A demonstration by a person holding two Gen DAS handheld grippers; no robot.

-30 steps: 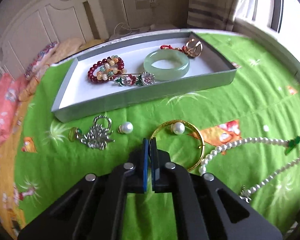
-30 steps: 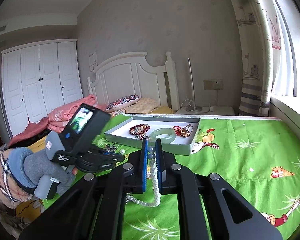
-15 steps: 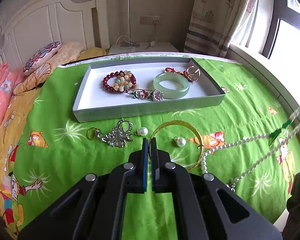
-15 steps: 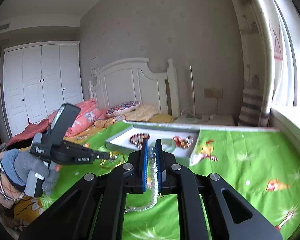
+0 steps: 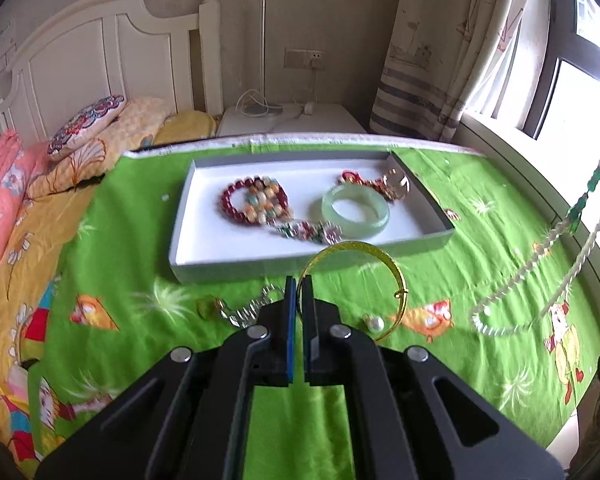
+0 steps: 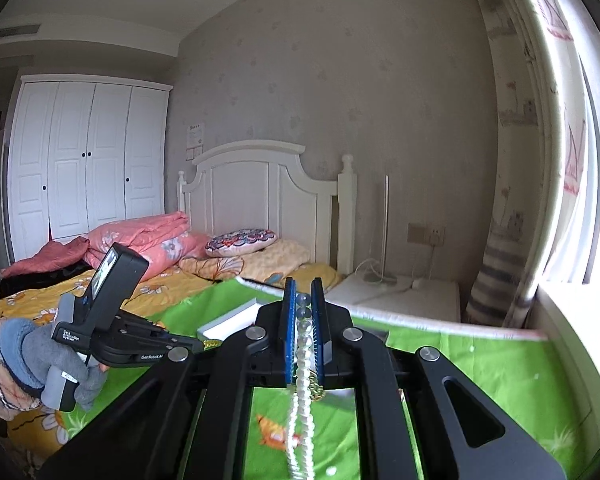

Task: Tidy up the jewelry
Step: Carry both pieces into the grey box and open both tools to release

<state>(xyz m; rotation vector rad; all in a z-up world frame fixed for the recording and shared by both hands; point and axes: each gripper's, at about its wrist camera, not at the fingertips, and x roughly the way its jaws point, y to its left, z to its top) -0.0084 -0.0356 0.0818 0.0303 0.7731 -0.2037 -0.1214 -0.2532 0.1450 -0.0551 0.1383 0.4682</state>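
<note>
Our left gripper point(image 5: 299, 280) clamps the gold bangle point(image 5: 384, 256) above the cloth; our right gripper point(image 6: 303, 285) pinches the pearl necklace point(image 6: 302, 364), which dangles.

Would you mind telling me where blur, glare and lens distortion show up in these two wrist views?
Left wrist view: the window is blown out white, the pearl necklace is motion-smeared, the tray bows from the fisheye, corners go dark. Right wrist view: glare floods the window side, the green cloth and hanging pearls are blurred, while the right gripper is sharp.
</note>
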